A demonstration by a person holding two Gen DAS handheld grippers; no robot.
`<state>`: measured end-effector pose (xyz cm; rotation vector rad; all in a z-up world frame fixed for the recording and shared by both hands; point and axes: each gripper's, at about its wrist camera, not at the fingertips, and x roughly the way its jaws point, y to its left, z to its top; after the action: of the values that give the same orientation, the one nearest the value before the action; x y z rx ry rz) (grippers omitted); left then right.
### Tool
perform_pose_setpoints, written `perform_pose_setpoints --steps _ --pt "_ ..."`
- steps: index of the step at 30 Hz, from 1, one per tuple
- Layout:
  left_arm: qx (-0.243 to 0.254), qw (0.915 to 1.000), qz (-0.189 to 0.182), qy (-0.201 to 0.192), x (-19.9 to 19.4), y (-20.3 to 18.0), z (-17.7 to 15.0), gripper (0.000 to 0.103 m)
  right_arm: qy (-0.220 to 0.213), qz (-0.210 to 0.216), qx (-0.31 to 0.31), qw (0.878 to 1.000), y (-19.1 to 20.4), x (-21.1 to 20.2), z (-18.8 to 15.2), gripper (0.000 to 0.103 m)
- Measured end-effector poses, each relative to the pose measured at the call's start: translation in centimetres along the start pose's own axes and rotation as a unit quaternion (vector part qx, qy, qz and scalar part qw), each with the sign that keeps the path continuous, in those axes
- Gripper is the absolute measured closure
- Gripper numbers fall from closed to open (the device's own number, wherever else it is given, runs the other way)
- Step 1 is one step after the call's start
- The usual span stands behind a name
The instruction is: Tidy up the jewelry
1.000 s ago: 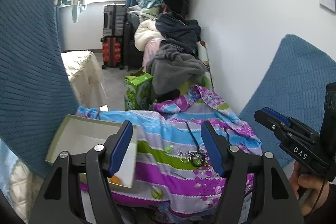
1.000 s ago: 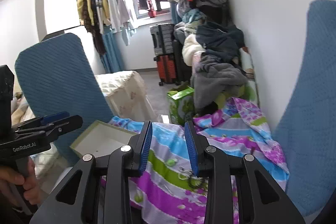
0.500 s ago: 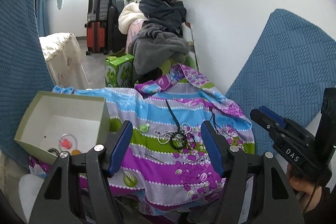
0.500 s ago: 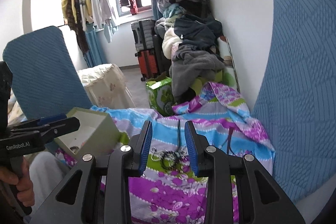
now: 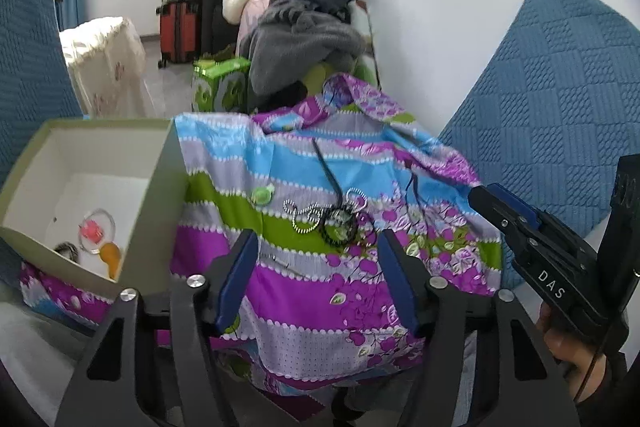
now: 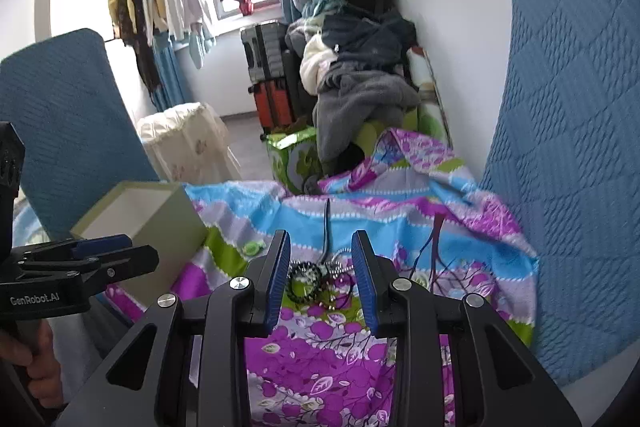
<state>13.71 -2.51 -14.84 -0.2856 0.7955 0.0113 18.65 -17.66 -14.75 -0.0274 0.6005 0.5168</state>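
A tangle of jewelry (image 5: 334,219) lies on a striped floral cloth (image 5: 320,279): a silver ball chain, a black beaded bracelet (image 6: 306,279) and a black cord. An open green-grey box (image 5: 156,187) stands at the left with a few small pieces inside, a pink one in a clear ring (image 5: 94,229) and an orange one. My left gripper (image 5: 316,267) is open and empty, a little short of the tangle. My right gripper (image 6: 322,267) is open and empty, its fingers either side of the bracelet in view. It also shows in the left wrist view (image 5: 516,219).
Blue quilted chair backs (image 5: 560,87) stand at both sides of the cloth. A white wall is at the right. Behind are a clothes pile (image 5: 304,23), suitcases (image 5: 182,3), a green carton (image 5: 218,83) and a cream-covered stool (image 5: 108,63).
Both grippers have moved forward and tilted down toward the cloth, so the jewelry and the box's inside show closer. Both stay open.
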Motion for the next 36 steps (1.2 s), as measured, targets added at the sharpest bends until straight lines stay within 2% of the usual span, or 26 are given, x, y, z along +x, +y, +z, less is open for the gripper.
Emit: perform_pose_setpoints --steps 8,12,14,18,23,30,36 --pt "-0.04 0.9979 0.003 0.051 5.1 2.2 -1.3 0.057 0.04 0.012 -0.015 0.999 -0.1 4.6 -1.1 0.074" --pt "-0.046 0.9967 0.012 0.065 7.1 3.0 -1.6 0.06 0.062 0.017 -0.013 0.998 -0.4 6.8 -1.4 0.074" --pt "-0.049 0.9959 0.013 0.075 8.2 3.4 -1.7 0.066 0.076 0.018 -0.009 0.997 -0.6 7.9 -1.7 0.074" --pt "-0.047 0.9948 0.021 0.088 9.9 3.9 -1.9 0.069 0.099 0.02 0.002 0.995 -1.0 9.9 -2.3 0.075" --pt "-0.045 0.9931 0.032 0.104 11.5 4.6 -2.3 0.075 0.127 0.026 0.008 0.991 -1.3 12.2 -3.0 0.079" --pt "-0.045 0.9914 0.044 0.115 12.5 5.4 -2.5 0.078 0.148 0.033 0.009 0.988 -1.1 14.3 -3.6 0.081" --pt "-0.052 0.9902 0.042 0.123 13.1 6.0 -2.8 0.089 0.166 0.031 -0.004 0.986 -0.4 15.7 -4.2 0.084"
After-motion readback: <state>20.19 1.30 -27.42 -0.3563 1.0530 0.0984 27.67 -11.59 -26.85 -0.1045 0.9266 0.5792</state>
